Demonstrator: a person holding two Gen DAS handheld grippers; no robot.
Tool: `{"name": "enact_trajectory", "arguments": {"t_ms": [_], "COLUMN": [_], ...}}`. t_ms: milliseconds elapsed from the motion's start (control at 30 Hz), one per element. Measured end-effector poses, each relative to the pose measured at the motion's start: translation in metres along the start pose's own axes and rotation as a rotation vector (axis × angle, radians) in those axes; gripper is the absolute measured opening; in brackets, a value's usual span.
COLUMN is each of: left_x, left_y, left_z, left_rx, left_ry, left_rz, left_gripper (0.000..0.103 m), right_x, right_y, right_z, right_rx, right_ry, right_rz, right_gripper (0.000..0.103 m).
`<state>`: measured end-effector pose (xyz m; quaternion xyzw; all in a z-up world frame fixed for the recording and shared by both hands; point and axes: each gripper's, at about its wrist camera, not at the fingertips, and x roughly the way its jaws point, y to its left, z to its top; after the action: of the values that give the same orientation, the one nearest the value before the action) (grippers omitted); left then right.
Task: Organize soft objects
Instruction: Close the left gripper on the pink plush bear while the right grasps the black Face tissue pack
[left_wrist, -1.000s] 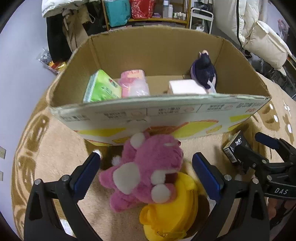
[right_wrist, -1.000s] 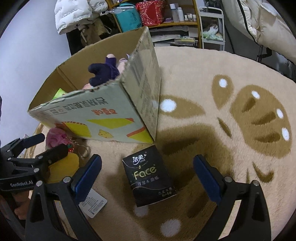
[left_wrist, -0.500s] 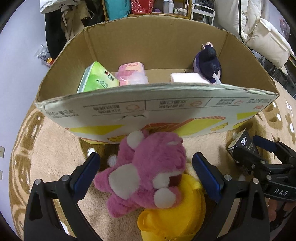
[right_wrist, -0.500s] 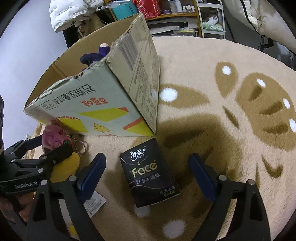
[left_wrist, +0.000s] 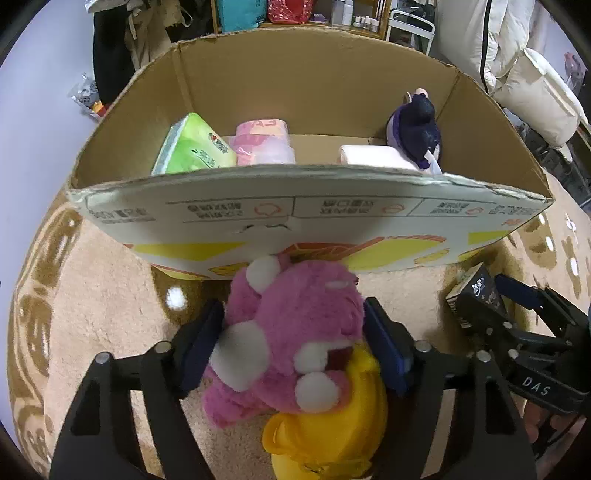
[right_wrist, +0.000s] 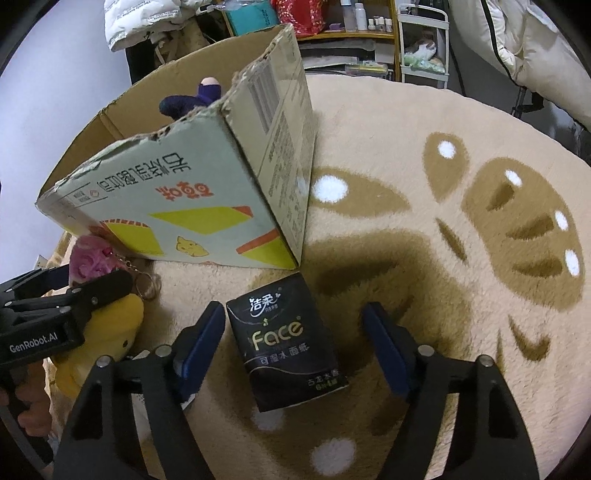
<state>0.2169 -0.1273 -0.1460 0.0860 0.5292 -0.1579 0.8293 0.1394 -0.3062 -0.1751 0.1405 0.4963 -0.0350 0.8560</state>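
**Both jaws closing in on their picks beside the box**

Since a second ago both sets of jaws have been closing, each around its own thing, while my hands have barely shifted.

Left wrist view: my left gripper (left_wrist: 293, 341) now has its blue pads against the flanks of the pink plush bear (left_wrist: 291, 332), which lies on the rug (left_wrist: 92, 295) just in front of the cardboard box (left_wrist: 295, 221), partly on top of a yellow plush toy (left_wrist: 332, 424). The pads look to be pressing into the fur on both sides, so I read this as clamped on the bear, though lightly. Inside the box already sit a green tissue pack (left_wrist: 194, 149), a pink roll pack (left_wrist: 264, 146), a white pack (left_wrist: 369, 158) and a dark purple doll (left_wrist: 415, 127). To do this well I would squeeze a touch more so the soft body does not slip, then lift straight up clear of the near wall before moving over it; the yellow toy may be linked by a keychain and could drag along.

Right wrist view: my right gripper (right_wrist: 295, 343) straddles the black tissue pack (right_wrist: 286, 343), which lies flat on the rug near the box corner. The jaws stand apart: the left pad is just beside the pack, and a clear gap remains on the right. I would centre over the pack first, so closing does not shove it sideways.
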Motion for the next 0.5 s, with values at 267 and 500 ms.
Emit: {"name": "enact_trajectory", "arguments": {"t_ms": [267, 500], "left_x": [-0.007, -0.016], "left_y": [-0.006, 0.004], "left_z": [-0.005, -0.006], "left_rx": [-0.005, -0.05], "left_ry": [-0.015, -0.015], "left_rz": [0.01, 0.011], "left_gripper": [0.067, 0.067], "right_x": [-0.003, -0.005], "right_y": [-0.009, -0.01], "right_z": [0.001, 0.002], "right_rx": [0.036, 0.02], "right_ry": [-0.009, -0.015], "right_rz": [0.014, -0.006], "right_gripper": [0.068, 0.05]}}
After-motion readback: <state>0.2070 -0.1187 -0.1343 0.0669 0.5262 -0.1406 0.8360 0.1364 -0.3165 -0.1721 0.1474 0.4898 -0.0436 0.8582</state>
